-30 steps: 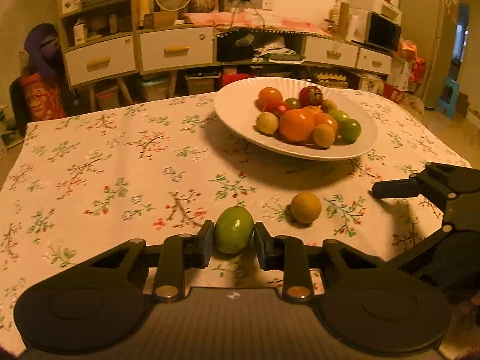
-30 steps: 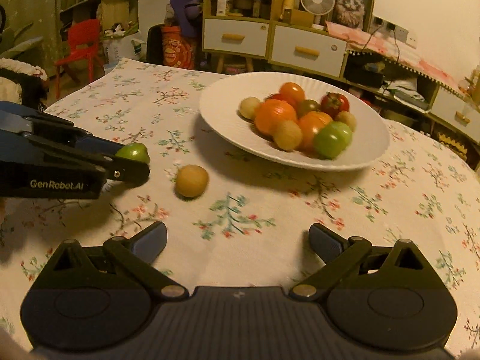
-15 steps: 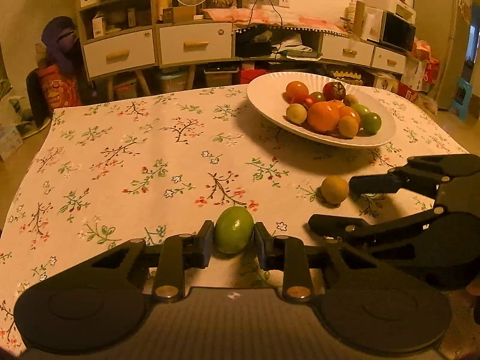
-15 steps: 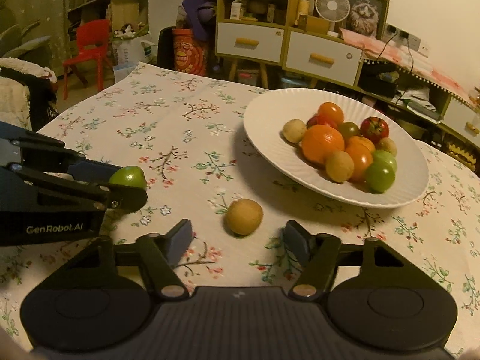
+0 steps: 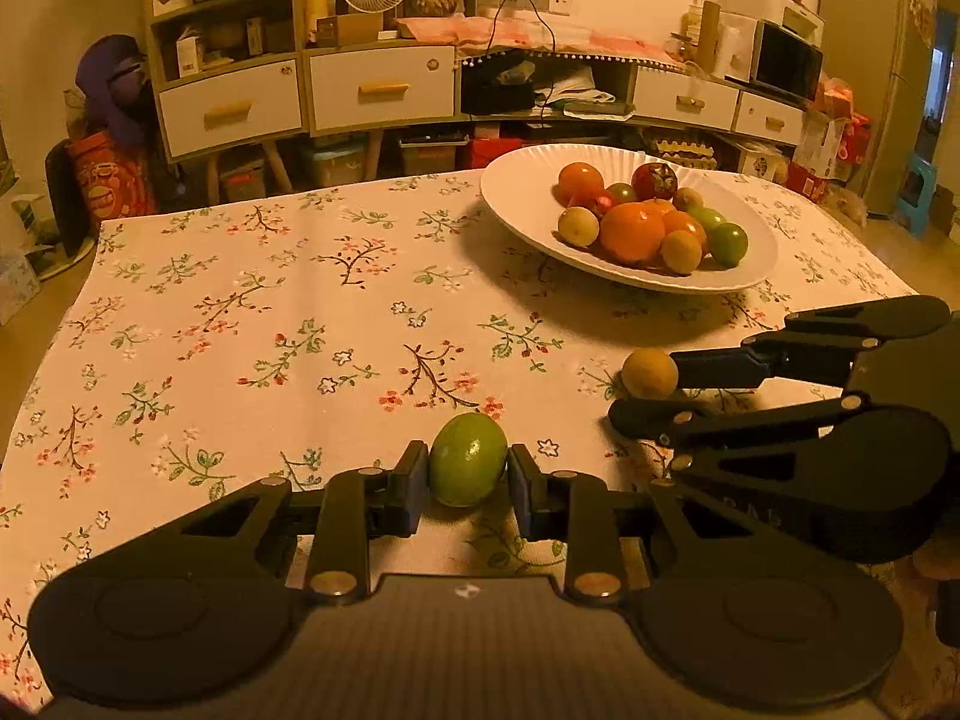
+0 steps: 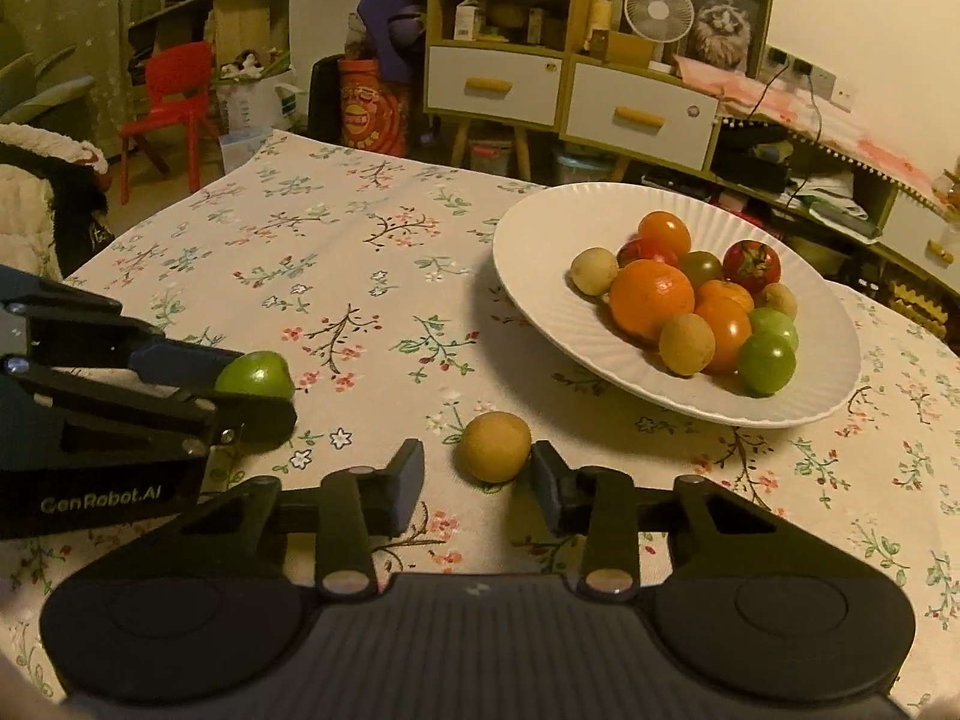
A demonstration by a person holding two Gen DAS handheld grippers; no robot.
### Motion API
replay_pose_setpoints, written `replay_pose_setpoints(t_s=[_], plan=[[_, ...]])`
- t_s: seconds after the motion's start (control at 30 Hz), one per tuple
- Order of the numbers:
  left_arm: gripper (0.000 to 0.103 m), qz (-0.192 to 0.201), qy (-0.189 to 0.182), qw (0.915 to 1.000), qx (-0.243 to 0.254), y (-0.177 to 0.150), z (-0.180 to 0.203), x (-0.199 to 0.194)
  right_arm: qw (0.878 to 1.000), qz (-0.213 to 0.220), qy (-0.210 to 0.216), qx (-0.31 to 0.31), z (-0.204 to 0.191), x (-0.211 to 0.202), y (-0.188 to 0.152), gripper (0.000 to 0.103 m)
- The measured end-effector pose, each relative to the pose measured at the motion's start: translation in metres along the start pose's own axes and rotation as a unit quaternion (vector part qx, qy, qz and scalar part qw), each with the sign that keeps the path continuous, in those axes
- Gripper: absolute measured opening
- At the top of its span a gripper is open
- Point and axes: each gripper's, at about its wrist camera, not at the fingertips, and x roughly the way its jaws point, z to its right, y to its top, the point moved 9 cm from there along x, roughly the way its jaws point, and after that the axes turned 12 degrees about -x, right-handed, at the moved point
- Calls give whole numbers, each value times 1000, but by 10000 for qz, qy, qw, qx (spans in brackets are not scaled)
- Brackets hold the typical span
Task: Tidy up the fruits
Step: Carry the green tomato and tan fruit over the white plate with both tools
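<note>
Our left hand-held gripper (image 5: 468,477) clamps the lime (image 5: 468,468) low over the bench (image 5: 240,312). Our right hand-held gripper (image 6: 477,474) is closing around the tan fruit (image 6: 495,446), left pad not yet touching. We should centre it, then carry both toward the plate (image 6: 540,252) at one o'clock.

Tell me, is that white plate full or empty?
Partly full: the plate holds a pile of fruit toward one side, with bare rim around it.

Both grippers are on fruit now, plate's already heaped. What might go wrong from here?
1. The right gripper is closing with only one pad touching the tan fruit; it may roll away.
2. The plate is heaped, so added fruit could knock others off.
3. The left gripper, shut on the green fruit, sits close alongside; they may collide.
</note>
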Motion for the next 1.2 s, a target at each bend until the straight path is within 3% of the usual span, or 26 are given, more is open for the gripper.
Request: replay_pose_setpoints(t_s=[0.17,0.63,1.2], plan=[[25,-10,2,10000,-4,0,1,0,10000,-23,-45,-25,2,0,1,23],[25,-54,4,9999,-105,0,2,2,9998,40,156,95,8,-14,-4,23],[25,157,-277,9988,-369,20,31,-6,9988,392,42,280,55,-43,2,23]])
